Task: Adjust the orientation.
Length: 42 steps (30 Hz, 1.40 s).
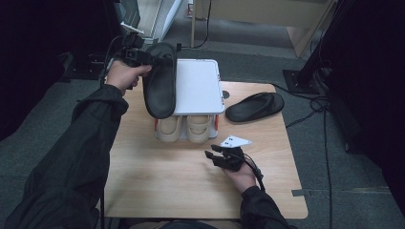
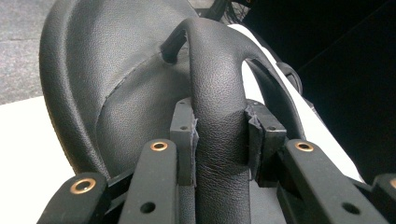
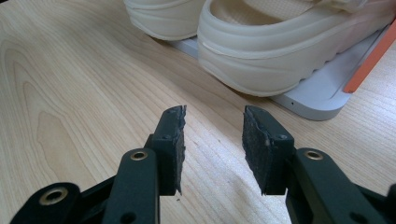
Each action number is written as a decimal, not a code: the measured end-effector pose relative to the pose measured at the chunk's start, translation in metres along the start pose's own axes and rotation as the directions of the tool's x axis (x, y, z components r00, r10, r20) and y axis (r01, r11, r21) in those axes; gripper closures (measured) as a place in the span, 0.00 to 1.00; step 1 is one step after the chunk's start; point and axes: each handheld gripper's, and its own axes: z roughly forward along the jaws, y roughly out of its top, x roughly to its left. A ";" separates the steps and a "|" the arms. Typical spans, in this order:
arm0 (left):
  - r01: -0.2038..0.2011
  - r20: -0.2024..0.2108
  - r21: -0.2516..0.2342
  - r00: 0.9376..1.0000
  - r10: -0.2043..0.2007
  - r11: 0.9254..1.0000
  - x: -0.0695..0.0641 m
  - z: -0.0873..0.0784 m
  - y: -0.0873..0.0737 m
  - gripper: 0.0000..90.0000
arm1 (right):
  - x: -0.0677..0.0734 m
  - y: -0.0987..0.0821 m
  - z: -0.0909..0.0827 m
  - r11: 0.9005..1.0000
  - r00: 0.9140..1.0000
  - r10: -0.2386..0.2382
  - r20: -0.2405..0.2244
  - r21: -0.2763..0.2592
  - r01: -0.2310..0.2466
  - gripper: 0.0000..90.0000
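Your left tool (image 2: 219, 140) is clamped on the strap of the black sandal (image 1: 161, 81), which hangs lengthwise away from it, toe end hidden; your right tool (image 3: 213, 149) stands apart, empty.

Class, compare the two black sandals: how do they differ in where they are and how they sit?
The held black sandal hangs in the air by its strap in the left gripper; the other black sandal lies flat on the table, untouched. Both look a matching pair.

High view: table (image 1: 157, 181) evenly lit from above, soft short shadows; upper left and right of the frame fall to near black. Picture soft and slightly grainy. Left gripper view: black slipper (image 2: 116, 70) shows dull sheen; lower left white area overexposed. Right gripper view: sharp.
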 end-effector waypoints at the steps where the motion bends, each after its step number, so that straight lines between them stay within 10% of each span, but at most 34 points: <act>1: 0.000 0.000 0.000 1.000 0.000 1.000 0.000 0.000 0.000 0.76 | 0.000 0.000 0.000 1.000 1.000 -0.001 0.001 -0.001 0.001 0.66; 34: -0.018 -0.017 0.046 1.000 0.019 0.999 0.006 0.040 -0.003 0.74 | -0.001 0.001 -0.002 1.000 1.000 -0.010 -0.002 -0.015 0.010 0.66; 42: -0.047 -0.001 0.054 0.999 0.047 0.997 0.005 0.040 -0.004 0.61 | -0.001 0.001 -0.002 1.000 1.000 -0.011 -0.001 -0.015 0.011 0.66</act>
